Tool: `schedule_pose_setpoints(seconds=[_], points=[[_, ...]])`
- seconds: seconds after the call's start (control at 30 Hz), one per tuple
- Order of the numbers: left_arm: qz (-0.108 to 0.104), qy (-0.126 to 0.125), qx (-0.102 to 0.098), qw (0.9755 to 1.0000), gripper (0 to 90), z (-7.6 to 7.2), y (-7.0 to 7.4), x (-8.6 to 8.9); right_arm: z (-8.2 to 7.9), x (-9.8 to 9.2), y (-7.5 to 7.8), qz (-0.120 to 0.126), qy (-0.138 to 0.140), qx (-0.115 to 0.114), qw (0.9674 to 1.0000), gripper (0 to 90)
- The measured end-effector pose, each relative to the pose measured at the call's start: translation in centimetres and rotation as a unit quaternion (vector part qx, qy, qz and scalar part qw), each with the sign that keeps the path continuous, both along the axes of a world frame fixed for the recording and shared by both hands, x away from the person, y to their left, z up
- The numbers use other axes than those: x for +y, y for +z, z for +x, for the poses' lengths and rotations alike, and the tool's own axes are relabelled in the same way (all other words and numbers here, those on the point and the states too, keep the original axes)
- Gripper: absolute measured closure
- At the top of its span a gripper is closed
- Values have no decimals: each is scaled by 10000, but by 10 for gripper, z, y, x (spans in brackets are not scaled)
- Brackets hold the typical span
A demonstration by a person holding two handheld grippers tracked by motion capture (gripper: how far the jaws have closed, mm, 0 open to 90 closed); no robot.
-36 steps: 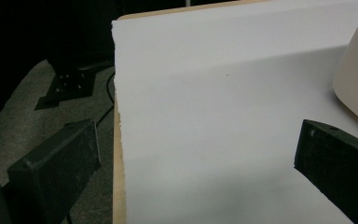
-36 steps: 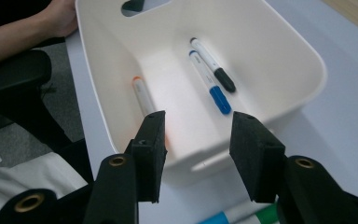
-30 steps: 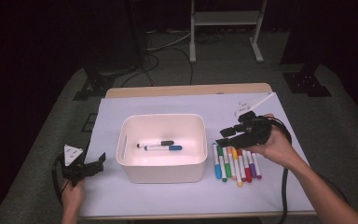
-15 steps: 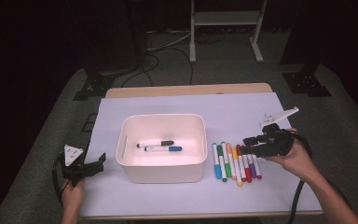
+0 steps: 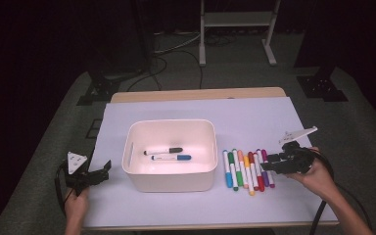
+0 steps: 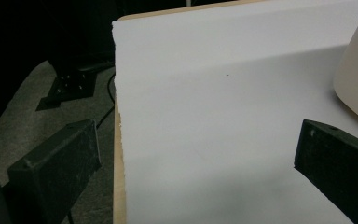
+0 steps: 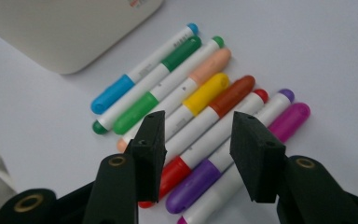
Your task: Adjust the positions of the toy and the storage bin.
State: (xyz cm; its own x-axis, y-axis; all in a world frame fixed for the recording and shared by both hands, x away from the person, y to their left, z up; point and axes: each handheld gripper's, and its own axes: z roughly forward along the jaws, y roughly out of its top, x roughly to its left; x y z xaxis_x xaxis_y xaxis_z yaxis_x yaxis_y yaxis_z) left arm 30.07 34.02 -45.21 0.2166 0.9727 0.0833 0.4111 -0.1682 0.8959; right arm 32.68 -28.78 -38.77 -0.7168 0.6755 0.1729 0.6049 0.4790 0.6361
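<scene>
A white bin (image 5: 210, 147) stands mid-table and holds a black-capped marker (image 5: 162, 151) and a blue-capped marker (image 5: 171, 157). Several coloured markers (image 5: 247, 169) lie side by side to its right. My right gripper (image 5: 265, 163) hovers low at the right end of that row, pointing left. In the right gripper view my right gripper (image 7: 200, 123) is open just above the markers (image 7: 200, 100), with the red and purple ones under the gap and nothing held. My left gripper (image 5: 105, 172) rests open at the table's left edge, left of the bin, empty (image 6: 198, 140).
White paper (image 5: 254, 117) covers the wooden table. The bin's corner (image 6: 356, 70) shows at the right of the left gripper view, and the table's left edge (image 6: 117, 154) runs below the left jaw. A cable trails from each gripper.
My right gripper has moved right and down, from above the bin's right rim to the right end of the marker row. The left gripper has stayed put.
</scene>
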Motion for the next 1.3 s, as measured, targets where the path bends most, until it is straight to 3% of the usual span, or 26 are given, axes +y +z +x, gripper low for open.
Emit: schedule_pose_setpoints(seconds=[0.5,0.87,1.17,1.3], points=[[-44,28,-26,10000,0,0,0,0,2,-15,-37,-251,-658,39,9975,582],[-36,22,-17,10000,0,0,0,0,7,-19,-50,-243,-984,26,9948,589],[-44,28,-12,10000,0,0,0,0,0,-34,-53,-639,-1353,-149,9886,614],[-39,28,0,10000,0,0,0,0,-2,-36,-55,-809,-1492,-317,9850,672]])
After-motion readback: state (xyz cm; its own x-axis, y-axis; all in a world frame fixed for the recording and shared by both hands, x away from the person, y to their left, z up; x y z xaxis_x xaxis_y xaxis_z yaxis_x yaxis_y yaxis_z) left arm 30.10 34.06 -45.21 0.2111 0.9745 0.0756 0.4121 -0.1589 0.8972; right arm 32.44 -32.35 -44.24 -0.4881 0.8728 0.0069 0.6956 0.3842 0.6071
